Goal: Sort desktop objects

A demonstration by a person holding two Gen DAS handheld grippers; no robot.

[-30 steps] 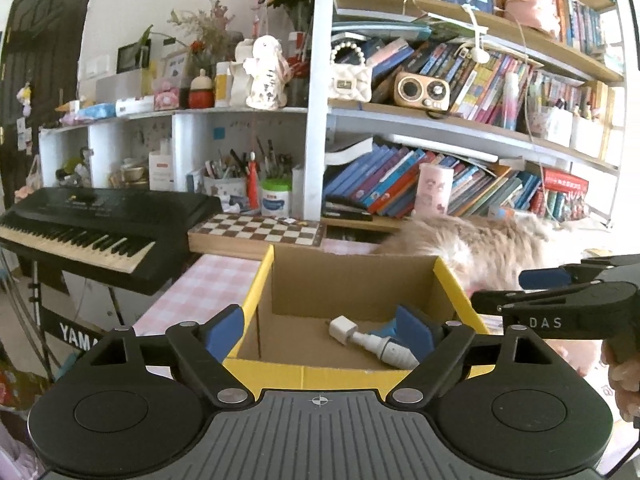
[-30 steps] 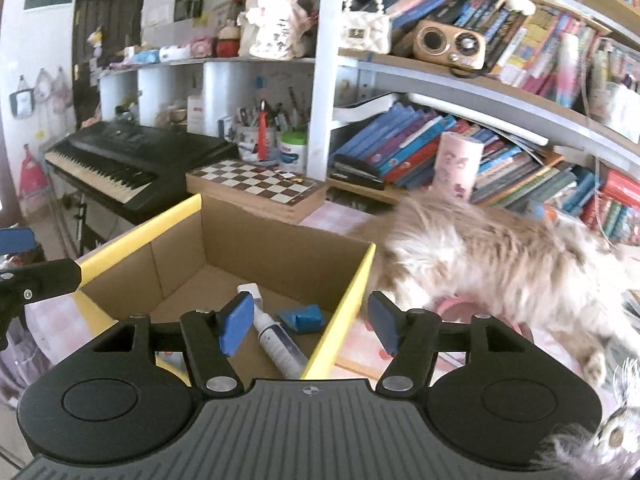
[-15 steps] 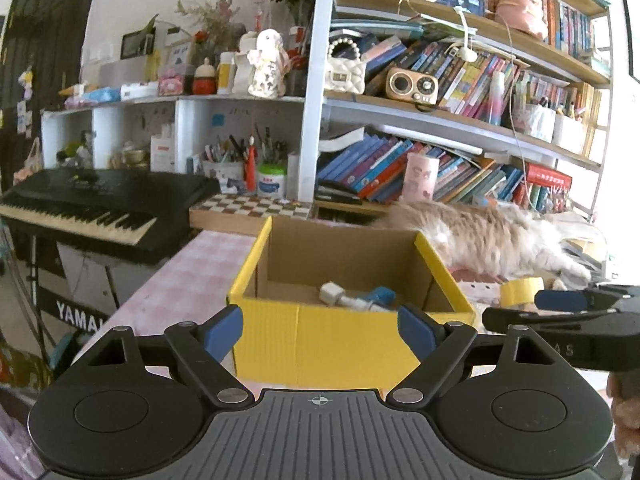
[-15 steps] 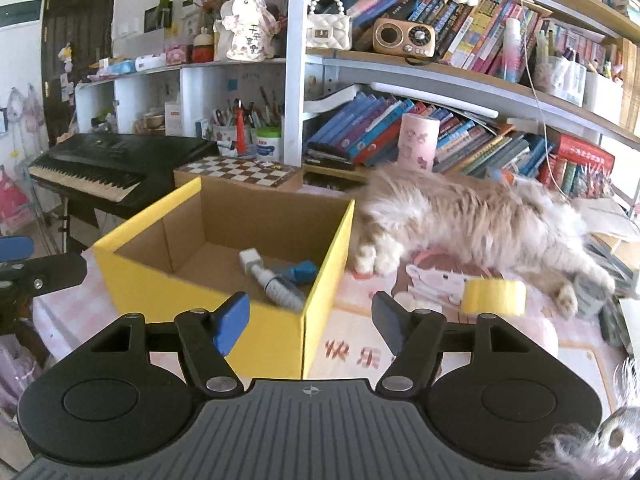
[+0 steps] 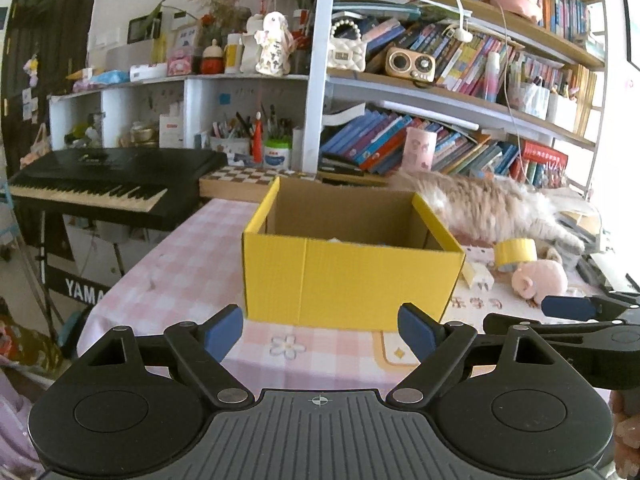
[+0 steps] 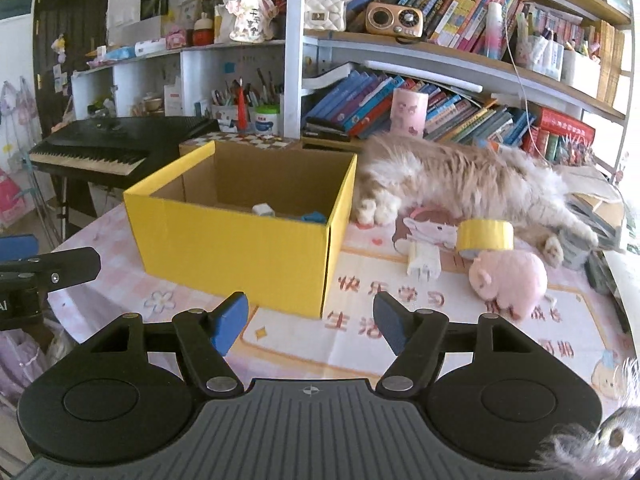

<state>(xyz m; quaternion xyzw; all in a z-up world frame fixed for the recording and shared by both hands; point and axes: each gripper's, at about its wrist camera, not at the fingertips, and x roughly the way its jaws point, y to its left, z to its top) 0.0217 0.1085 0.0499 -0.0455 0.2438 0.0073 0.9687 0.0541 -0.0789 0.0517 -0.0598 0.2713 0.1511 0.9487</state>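
The left tool (image 5: 320,330) hangs released with nothing between its pads, facing the near wall of the yellow box (image 5: 348,280) on the bench (image 5: 168,280). The right tool (image 6: 310,322) is empty too, its jaws opening, aimed at the box's near right corner. Inside the box lie a white bottle (image 6: 263,210) and a blue item (image 6: 314,217). Right of the box, a white plug (image 6: 423,262), a yellow tape roll (image 6: 485,237) and a pink plush toy (image 6: 510,278) lie close together on the bench. A fluffy cat (image 6: 460,180) lies behind them.
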